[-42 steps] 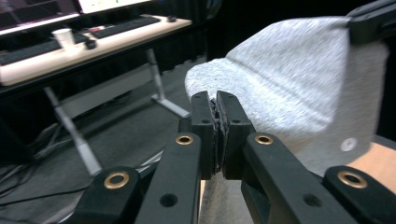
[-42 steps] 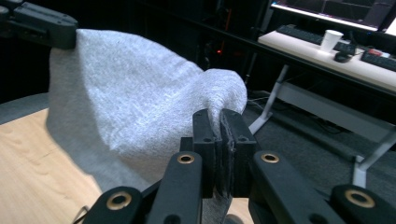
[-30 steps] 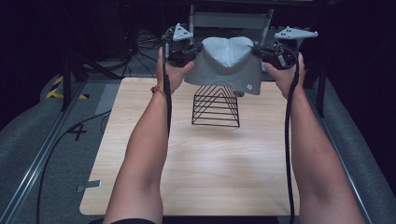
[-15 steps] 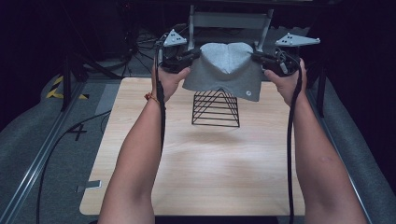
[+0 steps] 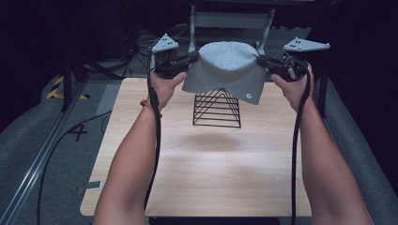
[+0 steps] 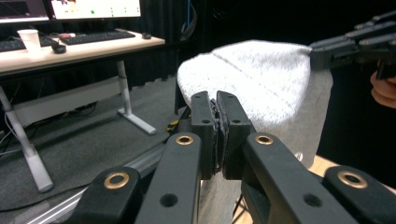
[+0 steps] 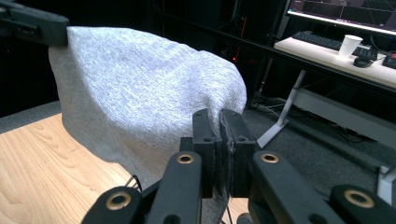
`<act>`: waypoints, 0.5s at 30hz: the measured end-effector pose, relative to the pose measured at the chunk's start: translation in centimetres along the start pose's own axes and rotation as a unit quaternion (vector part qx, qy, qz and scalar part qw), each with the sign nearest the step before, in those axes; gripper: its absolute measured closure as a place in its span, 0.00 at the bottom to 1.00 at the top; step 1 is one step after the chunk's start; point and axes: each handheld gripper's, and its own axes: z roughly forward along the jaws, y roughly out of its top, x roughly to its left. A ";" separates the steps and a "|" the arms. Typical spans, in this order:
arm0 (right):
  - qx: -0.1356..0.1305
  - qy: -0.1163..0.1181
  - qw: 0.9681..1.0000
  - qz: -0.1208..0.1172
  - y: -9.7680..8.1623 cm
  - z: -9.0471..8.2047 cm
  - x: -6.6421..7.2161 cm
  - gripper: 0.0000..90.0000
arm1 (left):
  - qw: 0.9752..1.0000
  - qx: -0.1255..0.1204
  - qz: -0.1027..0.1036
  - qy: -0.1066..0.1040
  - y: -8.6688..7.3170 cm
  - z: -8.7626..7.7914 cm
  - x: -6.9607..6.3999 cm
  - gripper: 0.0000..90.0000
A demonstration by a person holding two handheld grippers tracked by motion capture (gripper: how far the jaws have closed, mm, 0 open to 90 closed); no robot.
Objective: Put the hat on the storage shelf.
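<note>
Above the far edge of the surface (image 5: 141, 140), the grey beanie (image 5: 227, 65) hangs stretched between the left gripper (image 5: 190, 58) and right gripper (image 5: 263, 60), each clenched on its rim. Since a second ago it has travelled beyond the wire rack (image 5: 217, 108) and spread rounder, apparently readying for draping. Each gripper view shows the fabric pinched between its jaws.

The grey knit beanie (image 5: 227, 70) hangs in front of the top of the black wire triangular rack (image 5: 217, 110), so its peak is hidden. The little round tag near the beanie's hem is too small to read. Both forearms get cut off at the bottom edge of the high view, and so does the near edge of the light wooden tabletop (image 5: 202, 187).
</note>
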 end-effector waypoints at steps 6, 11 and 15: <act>-0.001 0.005 1.000 -0.002 -0.2 -0.3 0.2 0.95 | 1.000 -0.006 -0.009 -0.008 -0.6 -0.4 0.0 0.96; -0.001 0.003 1.000 -0.009 0.4 -1.0 0.4 0.95 | 1.000 -0.019 -0.011 -0.019 0.2 -1.2 -0.1 0.96; -0.001 0.004 1.000 -0.013 0.5 -1.3 0.5 0.95 | 1.000 -0.002 0.004 -0.020 0.2 -1.2 -0.6 0.96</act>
